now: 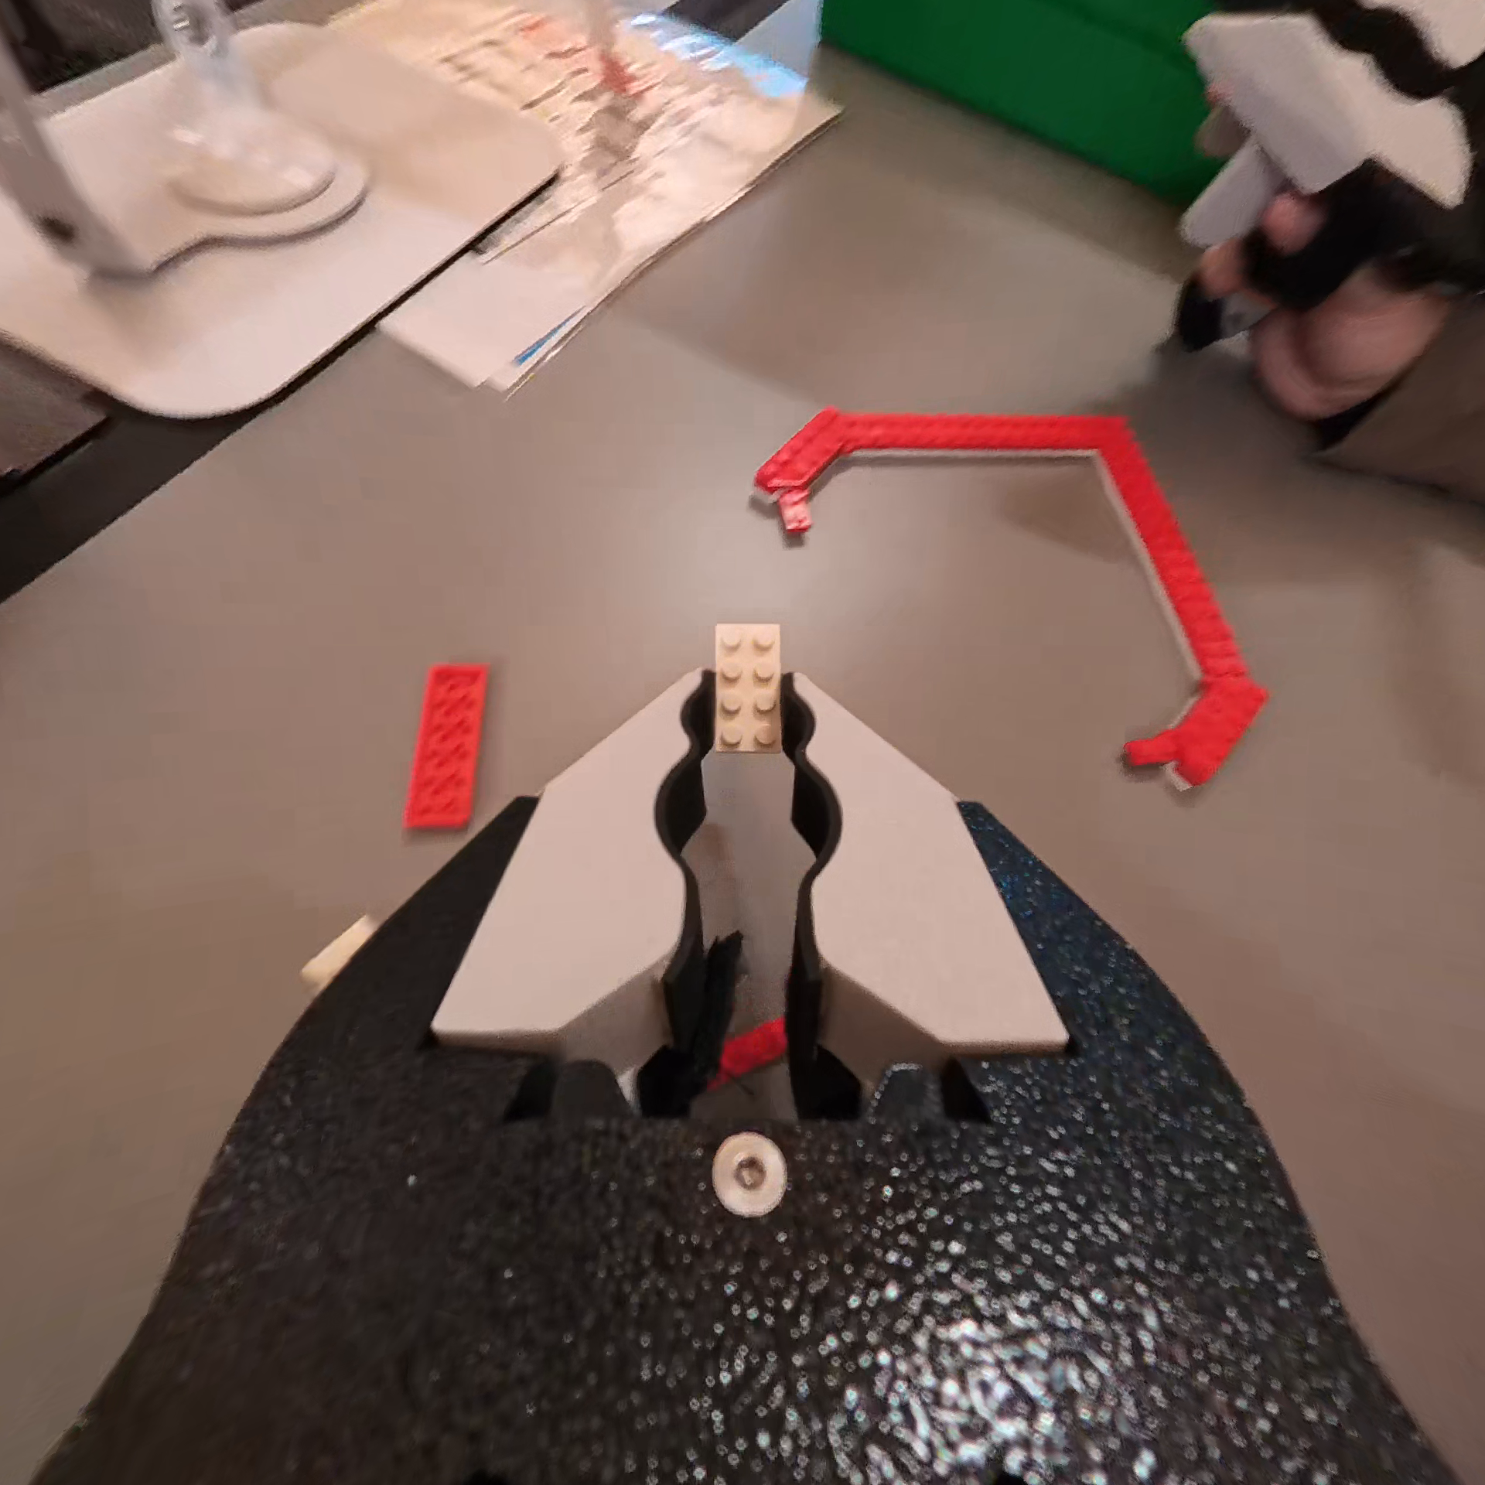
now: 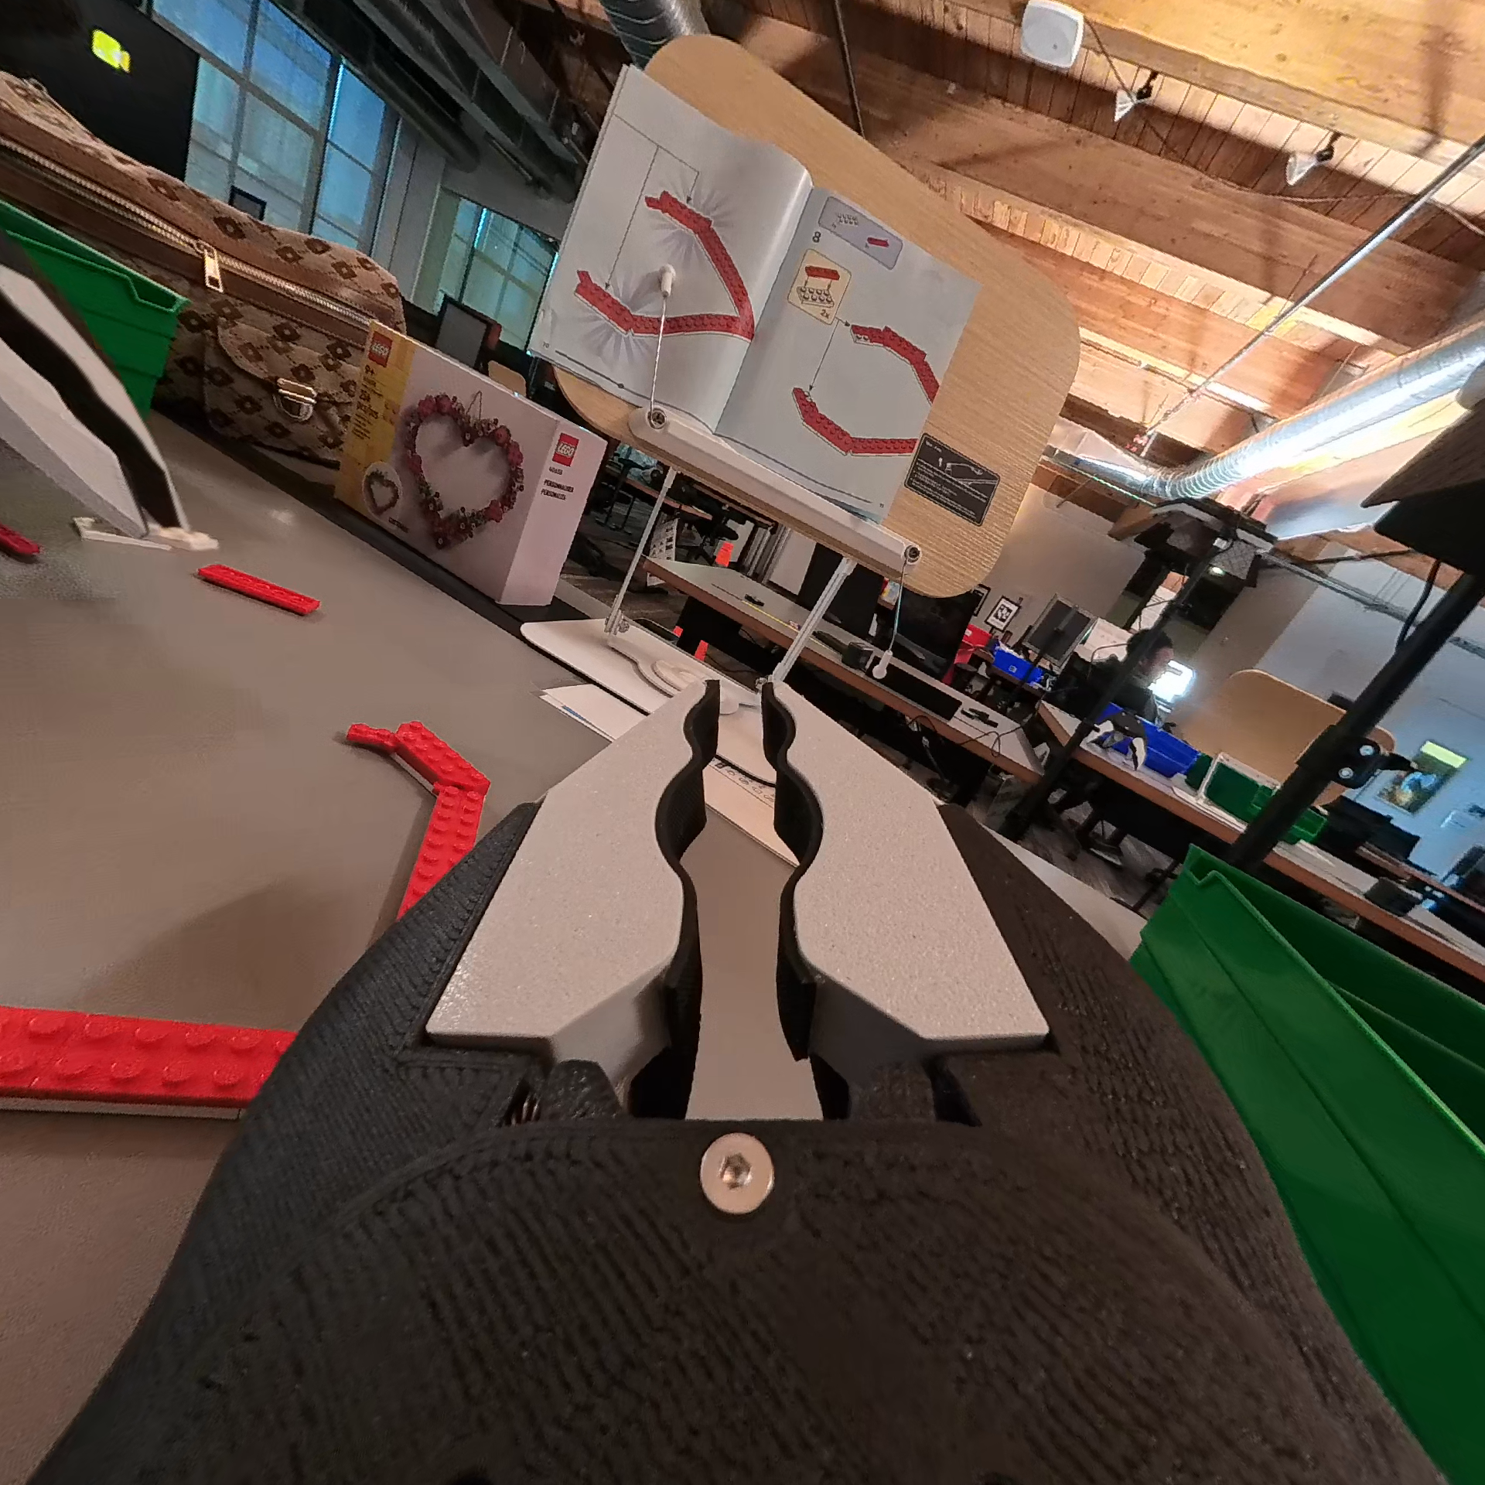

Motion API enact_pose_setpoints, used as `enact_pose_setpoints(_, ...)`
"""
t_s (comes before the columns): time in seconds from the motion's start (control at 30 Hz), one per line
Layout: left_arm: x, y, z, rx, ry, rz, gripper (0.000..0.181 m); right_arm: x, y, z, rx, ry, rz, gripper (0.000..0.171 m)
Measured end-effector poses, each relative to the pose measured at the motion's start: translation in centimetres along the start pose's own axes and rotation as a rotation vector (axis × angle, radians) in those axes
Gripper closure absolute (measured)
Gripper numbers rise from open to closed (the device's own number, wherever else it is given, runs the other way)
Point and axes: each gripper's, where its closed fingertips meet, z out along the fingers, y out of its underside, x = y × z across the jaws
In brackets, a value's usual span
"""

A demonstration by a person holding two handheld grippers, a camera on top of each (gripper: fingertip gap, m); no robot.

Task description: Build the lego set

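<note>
My left gripper (image 1: 749, 683) is shut on a tan two-by-four plate (image 1: 749, 691), studs up, held at its fingertips low over the grey table (image 1: 241, 643). A loose red plate (image 1: 446, 743) lies just to its left. A red angled chain of plates (image 1: 964, 430) lies on the table ahead to the right. It also shows in the right wrist view (image 2: 438, 763). My right gripper (image 2: 735, 701) is empty, its jaws a narrow gap apart, raised beside the chain. The left gripper (image 2: 153, 514) shows at the far left of the right wrist view.
An instruction booklet (image 2: 763, 321) stands open on a white and wood stand (image 2: 1012, 386). The set's box (image 2: 474, 466) and a patterned bag (image 2: 265, 321) stand at the back. Green bins (image 2: 1326, 1085) flank the table. Papers (image 1: 643, 161) lie by the stand's base (image 1: 201, 161). My right fingertips sit around 25 cm from my left ones.
</note>
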Motion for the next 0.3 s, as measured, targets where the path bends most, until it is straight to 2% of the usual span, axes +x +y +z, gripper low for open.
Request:
enact_pose_setpoints(0.1,2.7,-0.2,2.0,-0.053,0.074,0.057,0.167,0.0,0.0,0.0,-0.001,-0.002,0.0,0.162)
enact_pose_setpoints(0.3,5.1,-0.2,4.3,-0.135,0.091,0.165,0.167,0.0,0.0,0.0,0.002,-0.003,0.0,0.162)
